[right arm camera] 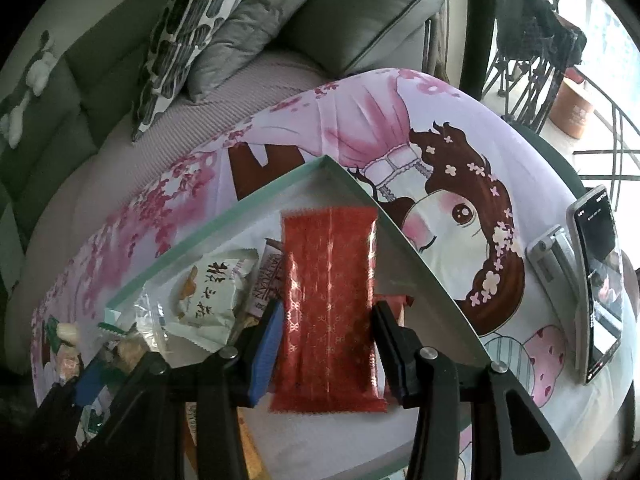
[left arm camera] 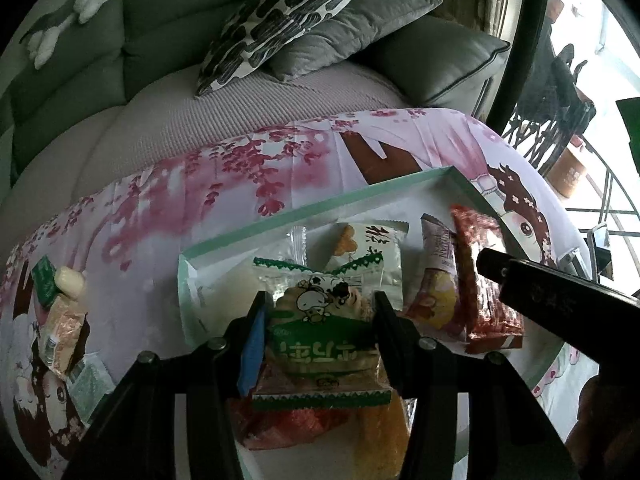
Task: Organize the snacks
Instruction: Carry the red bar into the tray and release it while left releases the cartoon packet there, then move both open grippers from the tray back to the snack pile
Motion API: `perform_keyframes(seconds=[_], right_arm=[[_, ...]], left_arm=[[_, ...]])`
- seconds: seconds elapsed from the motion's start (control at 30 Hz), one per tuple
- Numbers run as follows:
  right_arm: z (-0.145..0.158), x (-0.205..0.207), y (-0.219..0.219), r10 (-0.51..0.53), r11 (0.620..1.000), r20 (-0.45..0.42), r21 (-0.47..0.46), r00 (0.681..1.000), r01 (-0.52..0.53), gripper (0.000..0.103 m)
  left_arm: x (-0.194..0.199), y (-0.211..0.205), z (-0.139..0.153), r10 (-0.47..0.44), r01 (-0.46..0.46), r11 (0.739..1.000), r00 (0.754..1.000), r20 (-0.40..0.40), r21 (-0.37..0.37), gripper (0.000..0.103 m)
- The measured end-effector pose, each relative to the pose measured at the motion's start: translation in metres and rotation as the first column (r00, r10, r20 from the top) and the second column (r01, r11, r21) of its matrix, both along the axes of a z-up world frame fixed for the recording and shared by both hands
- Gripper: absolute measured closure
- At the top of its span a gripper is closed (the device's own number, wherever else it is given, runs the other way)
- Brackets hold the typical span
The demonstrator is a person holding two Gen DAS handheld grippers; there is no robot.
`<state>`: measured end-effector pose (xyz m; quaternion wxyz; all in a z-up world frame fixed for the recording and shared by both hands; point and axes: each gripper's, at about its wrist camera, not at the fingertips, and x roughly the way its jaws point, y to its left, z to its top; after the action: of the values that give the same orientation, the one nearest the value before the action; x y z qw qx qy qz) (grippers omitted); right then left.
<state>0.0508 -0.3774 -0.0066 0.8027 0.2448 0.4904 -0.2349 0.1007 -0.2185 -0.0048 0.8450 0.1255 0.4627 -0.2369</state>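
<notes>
Midway, you hold a green-trimmed snack packet and a red packet clamped in left and right fingers over the part-filled tray, strays waiting far left on the bench.

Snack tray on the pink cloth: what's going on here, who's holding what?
A person is sorting snacks with two handheld grippers over a shallow green-rimmed tray. The left gripper is clamped on a green-and-clear cartoon biscuit pack; the right gripper grips a long red packet near the tray's right rim. Several packs already lie in the tray, a few more wait on the cloth, and a phone on a stand sits to the right.
</notes>
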Motion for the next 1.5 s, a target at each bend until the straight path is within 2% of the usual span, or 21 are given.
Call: perform_keyframes(seconds=[0.1, 0.17, 0.23, 0.37, 0.43, 0.53, 0.7, 0.8, 0.87, 0.97, 1.1, 1.27, 1.43, 1.5], right_arm=[[0.000, 0.001, 0.001, 0.005, 1.000, 0.000, -0.001, 1.000, -0.005, 0.054], [0.001, 0.001, 0.002, 0.008, 1.000, -0.002, -0.003, 1.000, -0.008, 0.053], [0.001, 0.001, 0.002, 0.010, 1.000, -0.004, -0.003, 1.000, -0.010, 0.051], [0.003, 0.001, 0.003, 0.012, 1.000, -0.003, -0.008, 1.000, -0.012, 0.040], [0.005, 0.002, 0.004, 0.016, 1.000, -0.001, -0.011, 1.000, -0.016, 0.038], [0.008, 0.002, 0.005, 0.021, 1.000, 0.007, -0.020, 1.000, -0.021, 0.030], [0.014, 0.002, 0.007, 0.020, 0.999, 0.028, -0.042, 0.999, -0.019, 0.014], [0.016, 0.002, 0.008, 0.023, 0.998, 0.030, -0.052, 0.999, -0.021, 0.012], [0.016, 0.003, 0.010, 0.030, 0.998, 0.032, -0.053, 0.999, -0.028, 0.011], [0.018, 0.005, 0.013, 0.042, 0.997, 0.035, -0.061, 0.999, -0.039, 0.000], [0.023, 0.007, 0.020, 0.061, 0.995, 0.049, -0.077, 0.997, -0.057, 0.000], [0.028, 0.014, 0.037, 0.112, 0.989, 0.064, -0.100, 0.992, -0.105, 0.000], [0.034, 0.021, 0.058, 0.168, 0.981, 0.079, -0.112, 0.983, -0.159, 0.000], [0.037, 0.024, 0.068, 0.195, 0.975, 0.090, -0.121, 0.977, -0.184, 0.000]], left_arm=[[0.001, 0.000, -0.001, 0.004, -0.004, 1.000, 1.000, -0.005, -0.002, 0.051], [0.001, 0.001, 0.000, 0.002, -0.002, 1.000, 1.000, -0.011, -0.012, 0.046], [0.000, 0.002, 0.002, 0.008, -0.008, 1.000, 1.000, -0.003, -0.015, 0.036], [-0.001, 0.004, 0.007, 0.015, -0.015, 0.999, 1.000, -0.005, -0.032, 0.033], [-0.002, 0.005, 0.011, 0.017, -0.018, 0.999, 1.000, -0.004, -0.037, 0.031], [-0.003, 0.007, 0.017, 0.020, -0.020, 0.999, 1.000, 0.005, -0.039, 0.023], [-0.001, 0.018, 0.025, 0.058, -0.057, 0.998, 0.998, 0.011, -0.036, 0.021], [0.005, 0.031, 0.027, 0.101, -0.100, 0.994, 0.995, 0.014, -0.036, 0.015], [0.010, 0.040, 0.025, 0.135, -0.134, 0.990, 0.991, 0.008, -0.038, 0.015], [0.021, 0.057, 0.022, 0.192, -0.193, 0.980, 0.981, -0.018, -0.047, 0.015], [0.033, 0.085, 0.021, 0.281, -0.281, 0.958, 0.960, -0.018, -0.057, 0.015], [0.044, 0.121, 0.019, 0.374, -0.374, 0.927, 0.928, -0.004, -0.029, 0.015], [0.054, 0.161, 0.019, 0.443, -0.444, 0.894, 0.896, -0.027, -0.060, 0.015], [0.057, 0.178, 0.018, 0.481, -0.482, 0.874, 0.876, -0.036, -0.061, 0.015]])
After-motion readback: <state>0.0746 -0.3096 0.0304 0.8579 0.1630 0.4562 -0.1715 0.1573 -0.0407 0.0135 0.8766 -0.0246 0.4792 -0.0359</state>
